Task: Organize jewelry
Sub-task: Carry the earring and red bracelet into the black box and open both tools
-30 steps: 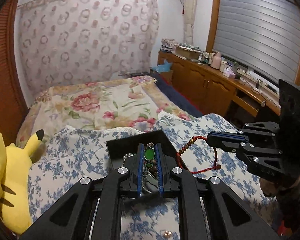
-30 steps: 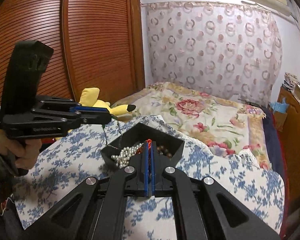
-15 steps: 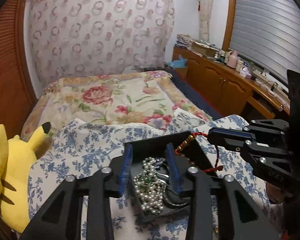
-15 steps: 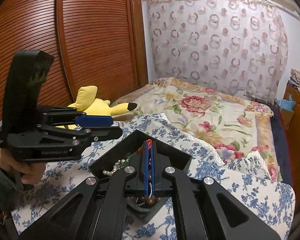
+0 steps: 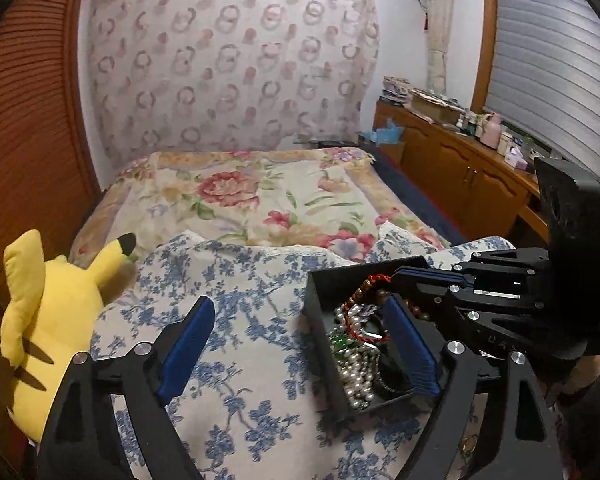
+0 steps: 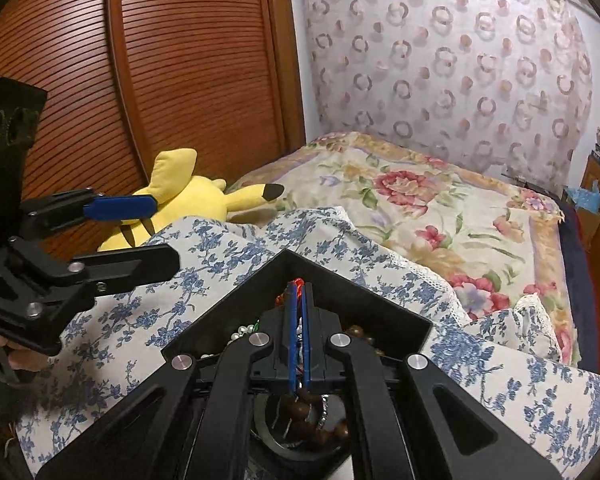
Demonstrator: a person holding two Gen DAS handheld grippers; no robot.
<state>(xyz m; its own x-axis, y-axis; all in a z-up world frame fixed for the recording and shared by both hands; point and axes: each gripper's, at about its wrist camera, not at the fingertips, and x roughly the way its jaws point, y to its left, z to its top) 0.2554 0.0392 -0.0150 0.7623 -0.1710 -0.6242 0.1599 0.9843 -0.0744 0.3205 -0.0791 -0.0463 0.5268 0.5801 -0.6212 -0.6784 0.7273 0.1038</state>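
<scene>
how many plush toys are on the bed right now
1. The yellow plush lies at the bed's edge by the wooden wardrobe, left of the blue-flowered cloth. Others may be hidden.

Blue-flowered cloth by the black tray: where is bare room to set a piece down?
Free: the blue-flowered cloth between black tray and yellow plush, and floral bedspread beyond. Crowded: the tray, heaped with pearls, right gripper shut on the beaded bracelet.
</scene>
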